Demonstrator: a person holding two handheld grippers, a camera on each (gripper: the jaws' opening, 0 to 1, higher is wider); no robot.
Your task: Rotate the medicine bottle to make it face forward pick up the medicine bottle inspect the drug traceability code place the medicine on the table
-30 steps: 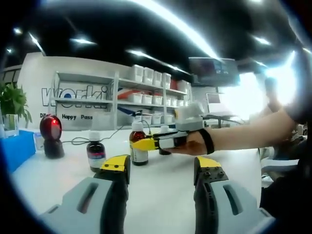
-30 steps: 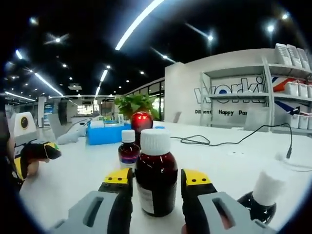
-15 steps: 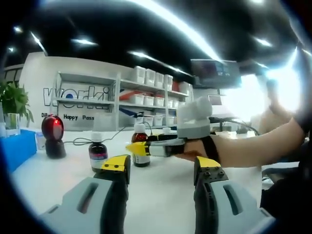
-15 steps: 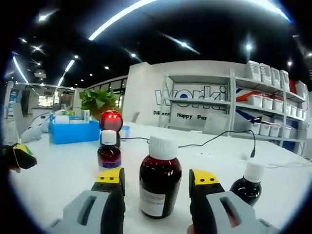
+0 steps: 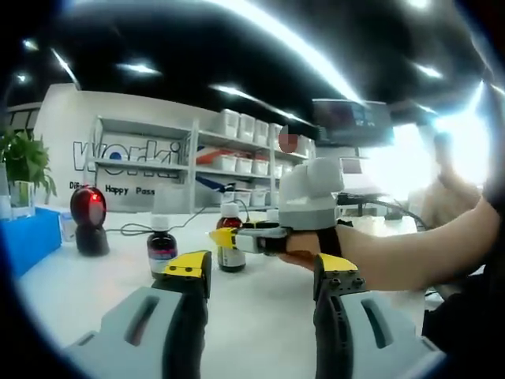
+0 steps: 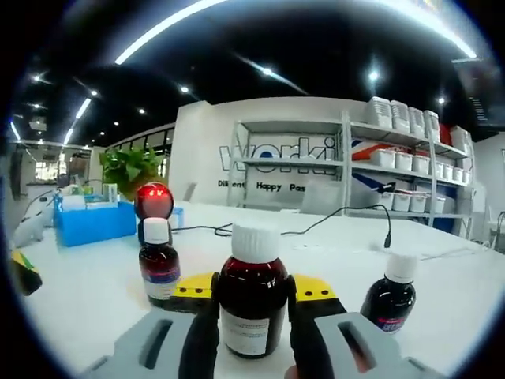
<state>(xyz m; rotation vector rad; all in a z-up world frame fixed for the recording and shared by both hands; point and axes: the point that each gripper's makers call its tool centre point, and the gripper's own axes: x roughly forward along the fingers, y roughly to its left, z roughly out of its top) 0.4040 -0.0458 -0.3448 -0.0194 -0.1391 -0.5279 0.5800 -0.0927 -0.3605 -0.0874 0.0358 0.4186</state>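
In the right gripper view, the right hand-held gripper [image 6: 251, 294] is clenched on a dark brown medicine bottle with a white cap and a white label [image 6: 252, 304], its yellow-tipped jaws pressed against the bottle's two sides. The bottle is upright over the white tabletop [image 6: 87, 304]; whether its base touches the surface cannot be told. A smaller brown bottle with a white cap [image 6: 158, 263] stands just beside it on one side, and a round dark bottle with a white cap [image 6: 388, 294] stands on the other. Behind the smaller bottle are a black scanner with a glowing red face [image 6: 153, 207] and a blue box [image 6: 95, 222] near the tabletop's far edge.

In the left gripper view, the left hand-held gripper [image 5: 262, 276] hovers released, jaws well apart, with nothing between them. Beyond it the right hand-held gripper [image 5: 237, 238] reaches in, held by a person's hand [image 5: 316, 245], at the medicine bottle [image 5: 230, 246] near the middle of the tabletop [image 5: 95, 276].
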